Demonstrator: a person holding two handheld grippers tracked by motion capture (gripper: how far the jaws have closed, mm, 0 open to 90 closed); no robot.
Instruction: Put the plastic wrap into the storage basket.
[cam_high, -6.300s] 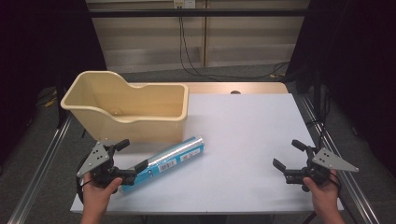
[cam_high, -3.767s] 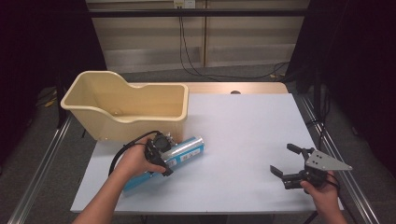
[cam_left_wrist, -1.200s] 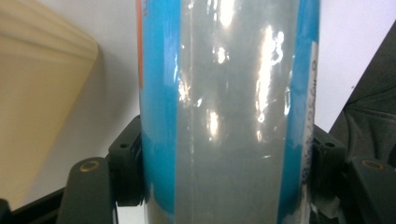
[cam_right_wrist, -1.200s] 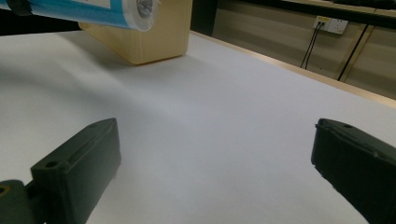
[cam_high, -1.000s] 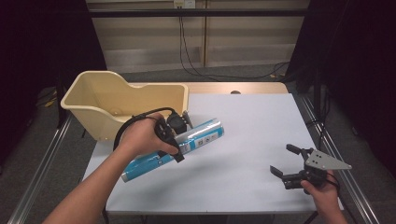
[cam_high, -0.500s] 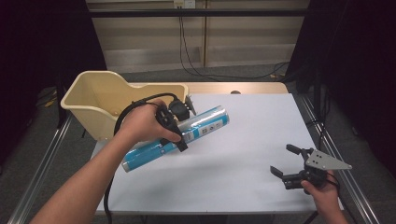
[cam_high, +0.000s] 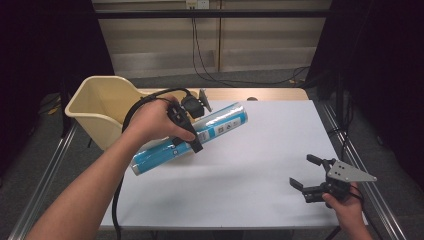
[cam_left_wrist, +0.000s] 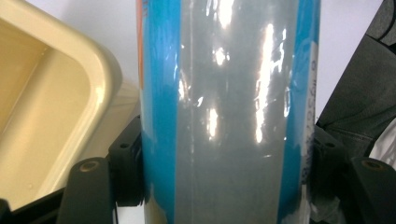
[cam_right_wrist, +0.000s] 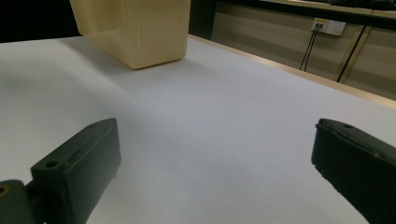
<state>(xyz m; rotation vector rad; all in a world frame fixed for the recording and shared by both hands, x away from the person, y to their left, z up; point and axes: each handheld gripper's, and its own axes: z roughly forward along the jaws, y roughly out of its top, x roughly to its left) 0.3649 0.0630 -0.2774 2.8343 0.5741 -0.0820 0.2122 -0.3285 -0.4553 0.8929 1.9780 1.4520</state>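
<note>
A long blue and silver tube (cam_high: 190, 137) hangs tilted in the air above the white table (cam_high: 250, 170), its right end higher. My left gripper (cam_high: 186, 131) is shut on the tube's middle, close to the cream bin (cam_high: 97, 102). In the left gripper view the glossy tube (cam_left_wrist: 224, 107) sits between both black jaws, with the bin's rim (cam_left_wrist: 100, 70) just left of it. My right gripper (cam_high: 307, 175) rests open near the table's front right corner, nothing between its fingers (cam_right_wrist: 79, 163).
The cream bin stands at the table's back left and its wall (cam_right_wrist: 135, 28) shows far off in the right gripper view. Cables (cam_high: 210, 50) hang behind the table. A metal rail (cam_high: 360, 165) runs along the right edge.
My left gripper took hold of the tube lying on the table and has lifted it up and back toward the bin. The right gripper has barely moved.
</note>
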